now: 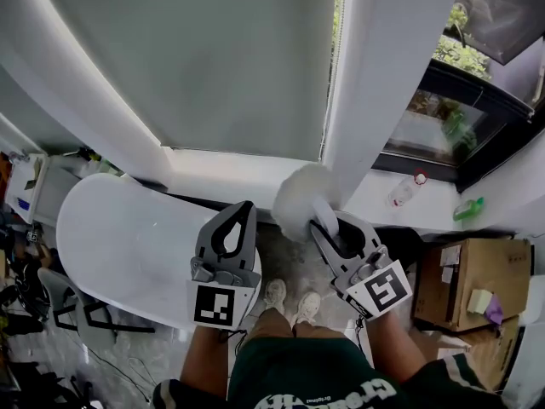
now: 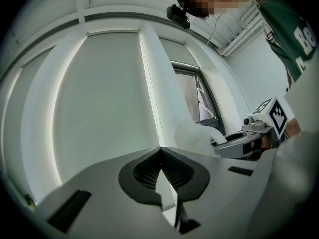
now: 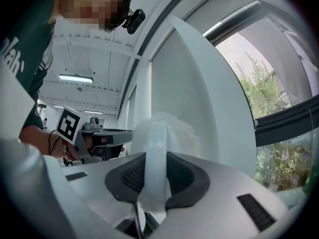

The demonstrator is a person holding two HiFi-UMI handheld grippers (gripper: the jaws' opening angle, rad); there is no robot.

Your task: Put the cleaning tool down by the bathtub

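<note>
The cleaning tool is a white brush with a fluffy round head [image 1: 300,198] and a pale handle [image 1: 327,216]. My right gripper [image 1: 337,227] is shut on that handle, and the head sticks out beyond the jaws toward the white window pillar. In the right gripper view the handle [image 3: 155,138] runs up between the dark pads of the right gripper [image 3: 155,158] to the fluffy head [image 3: 172,128]. My left gripper [image 1: 246,205] is shut with nothing in it, its tips meeting over the white bathtub [image 1: 119,245] rim. In the left gripper view the left gripper [image 2: 160,150] shows closed tips.
A window sill carries a clear bottle [image 1: 404,190] and a green bottle [image 1: 468,208]. A cardboard box [image 1: 468,284] stands on the floor at the right. The person's shoes [image 1: 289,301] are on the floor between the tub and the box. Clutter lies at far left.
</note>
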